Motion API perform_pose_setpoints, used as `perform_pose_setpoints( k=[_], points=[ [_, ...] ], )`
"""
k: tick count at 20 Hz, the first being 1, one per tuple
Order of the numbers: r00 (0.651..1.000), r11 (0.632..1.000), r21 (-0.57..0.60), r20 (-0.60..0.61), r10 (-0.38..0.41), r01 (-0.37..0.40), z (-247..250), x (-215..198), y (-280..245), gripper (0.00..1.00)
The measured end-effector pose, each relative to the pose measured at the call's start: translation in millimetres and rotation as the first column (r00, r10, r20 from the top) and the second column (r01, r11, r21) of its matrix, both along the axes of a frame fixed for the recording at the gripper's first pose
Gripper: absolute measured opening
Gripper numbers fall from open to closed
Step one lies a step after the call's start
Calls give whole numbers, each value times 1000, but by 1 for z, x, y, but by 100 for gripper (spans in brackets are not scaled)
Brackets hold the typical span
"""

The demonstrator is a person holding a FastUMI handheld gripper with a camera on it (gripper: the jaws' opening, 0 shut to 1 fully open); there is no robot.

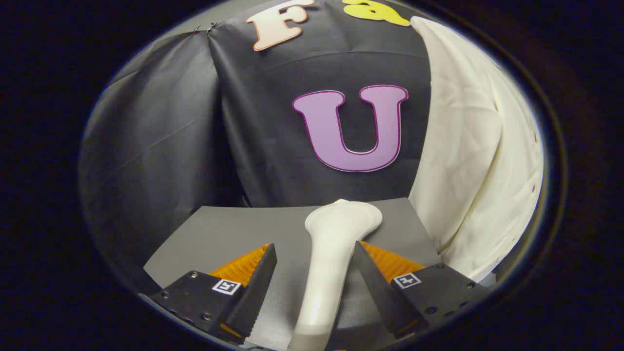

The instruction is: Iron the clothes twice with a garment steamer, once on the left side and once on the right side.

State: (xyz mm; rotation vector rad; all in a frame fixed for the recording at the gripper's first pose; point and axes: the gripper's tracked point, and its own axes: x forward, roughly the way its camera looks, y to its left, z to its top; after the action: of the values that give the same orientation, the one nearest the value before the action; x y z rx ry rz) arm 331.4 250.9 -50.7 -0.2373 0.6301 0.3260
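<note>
Because our fingers are open, with the white steamer standing between them on the gray worktop and leaning by the right one, we could knock it over as we close. We could also miss the cream shirt hanging beyond it. We see no brand words.

No readable txt, brand or nr. Just small black-and-white square marker tags atop each gripper finger, w/o letters.
</note>
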Motion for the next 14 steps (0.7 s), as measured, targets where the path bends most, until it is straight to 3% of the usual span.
perform_pose_setpoints(
  k=[3,5,7,11,14],
  points=[
    [996,995,-98,-86,-3,-6,-22,-11,-4,98],
    [995,994,-106,-93,-42,32,-24,-5,-14,96],
    [992,996,-81,-113,-56,47,-25,-5,-14,55],
    [995,998,-29,-81,-62,60,-16,-5,-10,50],
    [999,998,50,-25,26,-25,10,-13,6,49]
  ],
)
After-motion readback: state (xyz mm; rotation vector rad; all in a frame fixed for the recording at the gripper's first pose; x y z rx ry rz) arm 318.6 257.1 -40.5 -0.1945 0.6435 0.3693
